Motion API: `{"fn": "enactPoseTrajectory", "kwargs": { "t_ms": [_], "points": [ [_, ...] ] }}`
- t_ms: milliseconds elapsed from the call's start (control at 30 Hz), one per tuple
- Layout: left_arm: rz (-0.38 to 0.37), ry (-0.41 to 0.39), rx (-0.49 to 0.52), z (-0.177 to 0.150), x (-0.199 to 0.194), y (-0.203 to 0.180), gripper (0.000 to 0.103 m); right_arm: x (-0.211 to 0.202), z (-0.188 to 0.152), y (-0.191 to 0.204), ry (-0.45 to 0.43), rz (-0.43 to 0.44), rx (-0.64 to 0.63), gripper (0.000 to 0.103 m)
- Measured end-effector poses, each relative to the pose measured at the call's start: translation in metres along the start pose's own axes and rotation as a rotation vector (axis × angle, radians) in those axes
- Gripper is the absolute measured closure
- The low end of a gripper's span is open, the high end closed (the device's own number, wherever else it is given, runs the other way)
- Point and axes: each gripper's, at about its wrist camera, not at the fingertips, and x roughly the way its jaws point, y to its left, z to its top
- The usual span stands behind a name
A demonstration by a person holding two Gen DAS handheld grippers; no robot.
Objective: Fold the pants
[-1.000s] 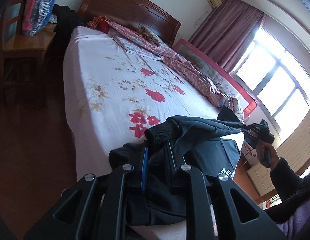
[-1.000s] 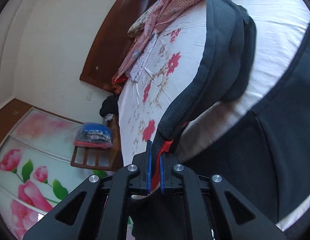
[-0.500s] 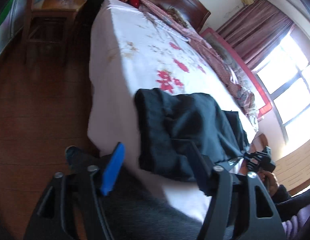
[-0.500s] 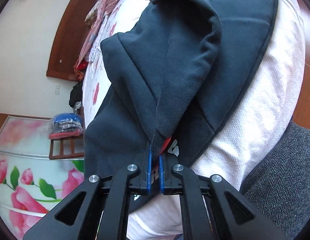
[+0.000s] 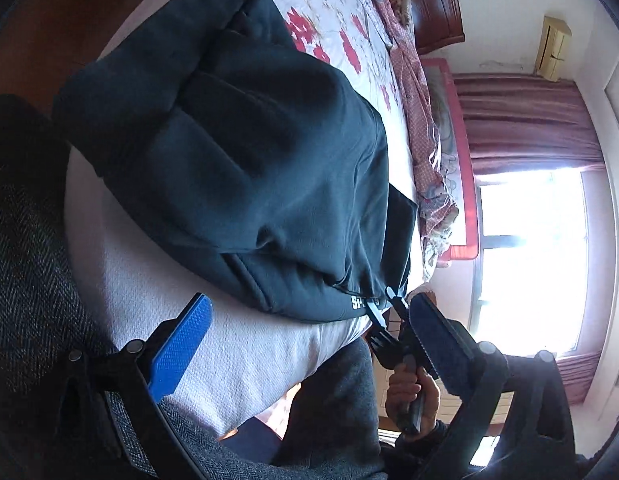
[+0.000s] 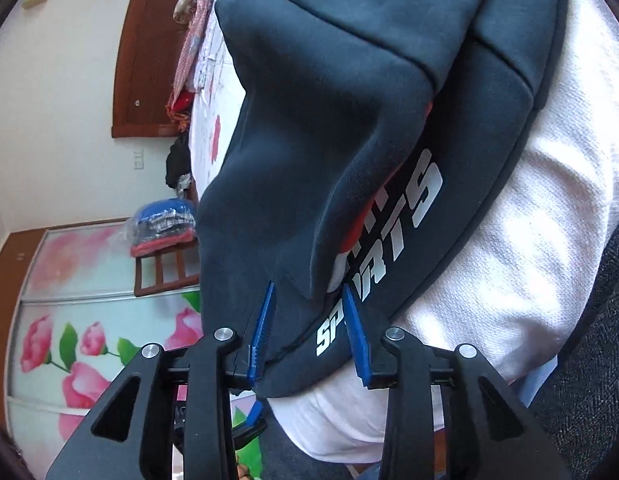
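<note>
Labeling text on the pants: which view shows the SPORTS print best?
Right wrist. The SPORTS print is large and readable there, running up the pants from between the open right gripper fingers, partly under a fold. The left wrist view shows only a tiny clipped piece of it at the hem.

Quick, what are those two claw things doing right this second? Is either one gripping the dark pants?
Left gripper: open, holding nothing, clear of the pants.
Right gripper: open, its fingers either side of the pants' printed edge, not clamped on it.
</note>
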Motion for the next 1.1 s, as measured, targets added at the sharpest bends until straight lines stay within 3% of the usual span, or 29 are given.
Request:
{"fn": "enactPoseTrajectory", "kwargs": {
  "t_ms": [67,200,267,300,433,533,700,833,933,967,1100],
  "points": [
    [0.013,-0.032,-0.019,0.004,-0.005,0.0,0.004,0.007,-0.001,0.003,0.003,0.01,0.003,0.069],
    [0.028,-0.085,-0.055,0.002,-0.01,0.003,0.004,0.014,-0.004,0.015,-0.004,0.0,-0.116,0.069],
    [0.056,-0.106,-0.062,0.002,-0.01,0.004,0.004,0.019,-0.004,0.017,0.009,0.066,-0.079,0.088],
    [0.064,-0.133,-0.072,0.001,-0.011,0.004,0.004,0.018,-0.003,0.017,0.008,0.097,-0.062,0.089],
    [0.089,-0.216,-0.112,0.006,-0.025,0.011,0.004,0.008,0.0,0.027,-0.011,0.173,-0.064,0.089],
    [0.078,-0.274,-0.181,0.013,-0.034,0.019,0.004,0.002,0.002,0.041,-0.012,0.161,-0.109,0.089],
    [0.117,-0.343,-0.2,0.023,-0.045,0.018,0.006,-0.008,0.004,0.039,-0.01,0.159,-0.115,0.089],
    [0.154,-0.361,-0.153,0.04,-0.051,0.003,0.034,-0.018,0.008,0.061,-0.04,0.2,-0.174,0.089],
    [0.168,-0.405,-0.08,0.057,-0.06,-0.011,0.048,-0.034,0.0,0.081,-0.063,0.243,-0.258,0.089],
    [0.159,-0.43,-0.066,0.062,-0.064,-0.012,0.048,-0.038,-0.005,0.084,-0.055,0.244,-0.279,0.089],
    [0.199,-0.469,-0.071,0.08,-0.073,0.001,0.051,-0.026,-0.028,0.057,0.062,0.087,-0.3,0.089]
  ]
}}
